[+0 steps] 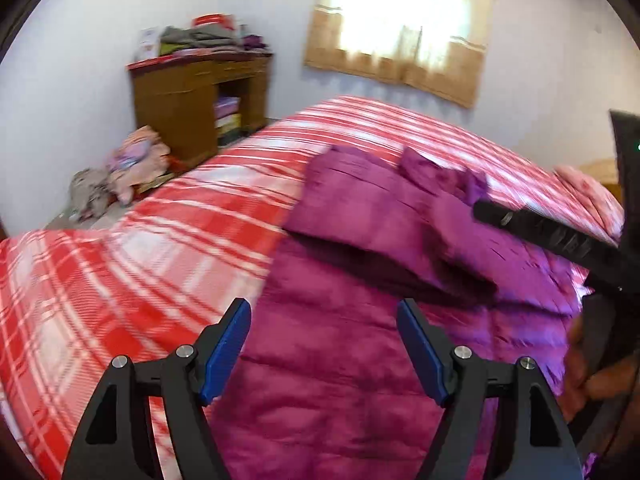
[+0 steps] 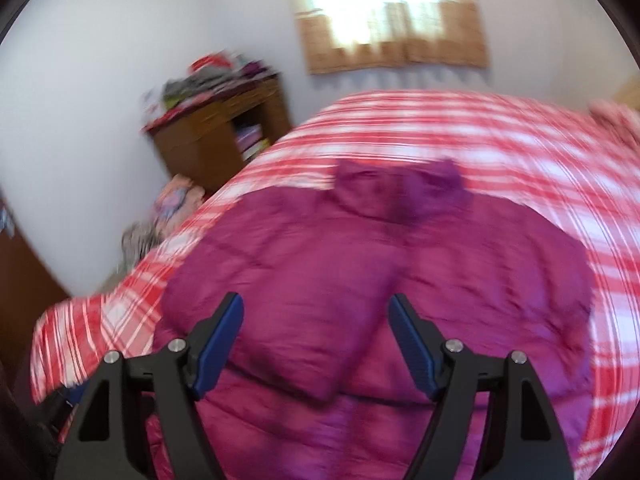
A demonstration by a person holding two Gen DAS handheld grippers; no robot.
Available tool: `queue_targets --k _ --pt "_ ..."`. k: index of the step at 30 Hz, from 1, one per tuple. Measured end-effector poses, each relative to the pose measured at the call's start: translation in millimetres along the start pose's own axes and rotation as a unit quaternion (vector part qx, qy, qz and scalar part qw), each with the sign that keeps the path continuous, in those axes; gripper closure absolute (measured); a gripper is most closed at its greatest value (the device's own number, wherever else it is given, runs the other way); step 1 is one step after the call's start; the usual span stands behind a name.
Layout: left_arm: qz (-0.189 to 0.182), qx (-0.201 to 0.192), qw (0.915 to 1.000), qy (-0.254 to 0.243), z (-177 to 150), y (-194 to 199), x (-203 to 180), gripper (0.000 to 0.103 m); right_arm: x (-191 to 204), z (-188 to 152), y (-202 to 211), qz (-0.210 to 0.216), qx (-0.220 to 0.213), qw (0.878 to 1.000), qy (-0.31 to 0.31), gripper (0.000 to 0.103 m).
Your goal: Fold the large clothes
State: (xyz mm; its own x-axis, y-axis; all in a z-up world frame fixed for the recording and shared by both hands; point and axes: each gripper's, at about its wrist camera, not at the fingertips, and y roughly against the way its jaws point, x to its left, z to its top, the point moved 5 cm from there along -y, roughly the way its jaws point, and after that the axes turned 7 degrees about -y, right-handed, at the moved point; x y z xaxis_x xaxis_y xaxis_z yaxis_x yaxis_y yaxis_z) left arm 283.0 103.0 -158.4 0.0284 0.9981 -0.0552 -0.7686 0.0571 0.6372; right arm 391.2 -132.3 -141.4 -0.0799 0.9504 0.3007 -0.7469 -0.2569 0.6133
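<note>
The jacket [image 2: 360, 280] lies flat on the bed [image 1: 120, 264], with both sleeves folded in over its middle. The left hand-held gripper [image 1: 322, 344] and the right hand-held gripper [image 2: 316, 340] hang above it, both wide open and empty.
</note>
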Motion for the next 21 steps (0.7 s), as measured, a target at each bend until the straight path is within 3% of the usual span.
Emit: queue_targets --k 3,4,5,6,7,10,14,17,21 --pt "0.012 0.001 0.9999 0.013 2.1 3.7 17.1 0.027 28.2 -10.3 -38.9 -0.030 0.046 0.997 0.059 0.027" --pt "0.013 0.001 0.9998 0.016 2.4 4.9 21.2 0.027 30.0 -14.5 -47.4 -0.043 0.056 0.995 0.071 0.036" --pt "0.012 0.001 0.9998 0.018 0.4 6.5 23.3 0.027 30.0 -18.0 -53.2 -0.060 0.061 0.993 0.082 0.064" --pt "0.013 0.000 0.9998 0.018 0.8 7.3 24.7 0.027 27.7 -18.9 -54.0 -0.073 0.058 0.992 0.084 0.074" --pt "0.013 -0.002 0.9998 0.017 0.9 6.7 24.6 0.027 23.0 -16.8 -48.6 -0.060 0.052 0.995 0.066 0.081" --pt "0.008 -0.007 0.9997 0.022 3.5 6.1 22.9 0.027 -3.0 -5.6 -18.3 -0.031 0.023 0.999 -0.008 0.085" --pt "-0.007 -0.011 0.9996 0.026 8.0 5.7 14.6 0.027 -45.4 0.0 21.2 -0.015 -0.014 0.996 -0.090 0.088" --pt "-0.013 -0.012 0.9996 0.020 9.7 4.5 3.6 0.027 -81.4 -16.1 35.0 -0.045 -0.014 0.990 -0.129 0.087" --pt "-0.013 -0.006 0.9999 0.003 9.2 2.8 -7.2 0.027 -123.4 -44.6 31.4 -0.112 0.030 0.983 -0.145 0.081"
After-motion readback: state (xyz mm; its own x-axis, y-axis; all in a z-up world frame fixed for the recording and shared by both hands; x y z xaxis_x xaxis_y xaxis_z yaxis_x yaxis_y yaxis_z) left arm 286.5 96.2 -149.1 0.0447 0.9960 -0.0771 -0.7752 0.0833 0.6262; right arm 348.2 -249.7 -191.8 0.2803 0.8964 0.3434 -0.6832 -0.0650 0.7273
